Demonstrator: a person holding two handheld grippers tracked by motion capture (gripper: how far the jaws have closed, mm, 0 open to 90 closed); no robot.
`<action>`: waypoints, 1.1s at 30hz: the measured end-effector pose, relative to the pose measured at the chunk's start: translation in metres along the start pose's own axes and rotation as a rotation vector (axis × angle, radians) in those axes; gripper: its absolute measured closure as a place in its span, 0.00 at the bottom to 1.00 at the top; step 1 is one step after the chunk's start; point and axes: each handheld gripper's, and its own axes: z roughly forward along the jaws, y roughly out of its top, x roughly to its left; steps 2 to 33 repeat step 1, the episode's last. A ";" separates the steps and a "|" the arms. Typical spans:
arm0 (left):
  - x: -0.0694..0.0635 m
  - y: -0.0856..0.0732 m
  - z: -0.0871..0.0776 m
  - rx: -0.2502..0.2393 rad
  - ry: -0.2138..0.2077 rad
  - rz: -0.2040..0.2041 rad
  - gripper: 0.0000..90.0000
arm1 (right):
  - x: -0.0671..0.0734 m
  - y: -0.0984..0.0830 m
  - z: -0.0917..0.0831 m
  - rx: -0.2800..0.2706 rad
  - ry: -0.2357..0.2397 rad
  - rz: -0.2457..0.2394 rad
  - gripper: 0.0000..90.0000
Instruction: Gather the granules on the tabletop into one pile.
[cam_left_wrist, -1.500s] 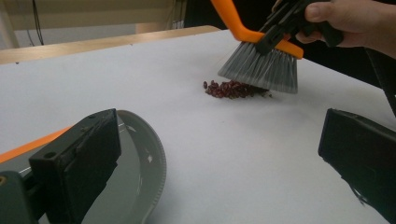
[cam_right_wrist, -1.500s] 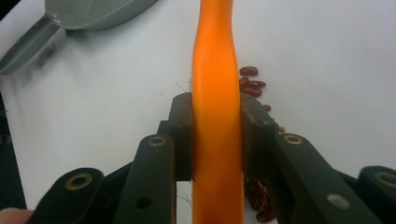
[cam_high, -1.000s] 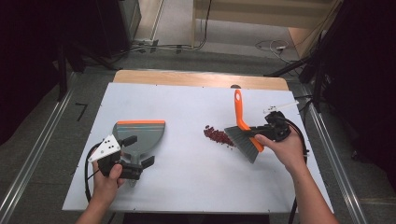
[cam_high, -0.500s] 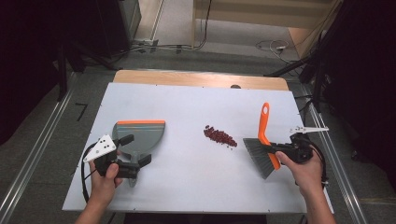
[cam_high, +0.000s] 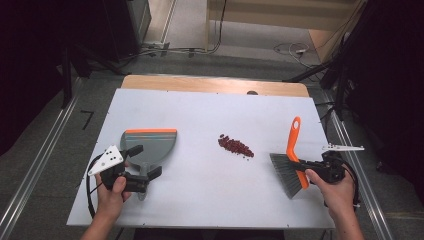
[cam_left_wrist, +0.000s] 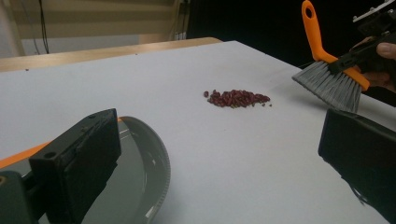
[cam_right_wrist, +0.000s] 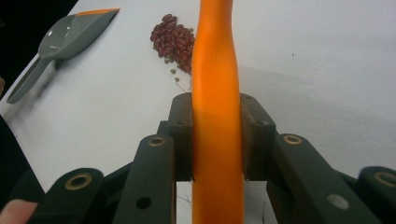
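- Right gripper (cam_high: 306, 166): jaws clamped on the orange handle of the brush (cam_high: 292, 150). In the right gripper view the two pads press the handle (cam_right_wrist: 217, 116) from either side, and the handle runs straight out ahead between them.
- Brush head: grey bristles (cam_high: 285, 172) hang just inward of the right gripper, tips at or close to the desk (cam_high: 210, 115); contact cannot be told. Handle end points away from the person.
- Beans (cam_high: 235, 146): small dark red heap lying on the desk, inward of the right gripper and a little ahead of it, apart from the bristles. A few loose beans lie at the heap's near edge.
- Left gripper (cam_high: 142, 161): jaws stand apart, one on each side of the dustpan's handle. In the left gripper view both black jaws show wide apart, with the grey dustpan (cam_left_wrist: 140, 172) beside the left one, nothing pinched.
- Dustpan (cam_high: 150, 145): flat on the desk just ahead of the left gripper, orange lip on its far edge, well apart from the beans.
- Beans sit between the two grippers, nearer the right one.
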 end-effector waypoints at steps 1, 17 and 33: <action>0.000 0.000 0.000 0.001 0.002 0.001 0.00 | 0.000 0.000 0.000 0.000 0.000 0.002 0.77; 0.000 0.000 0.000 0.001 0.002 0.001 0.00 | 0.000 0.000 0.000 0.000 0.000 0.002 0.77; 0.000 0.000 0.000 0.001 0.002 0.001 0.00 | 0.000 0.000 0.000 0.000 0.000 0.002 0.77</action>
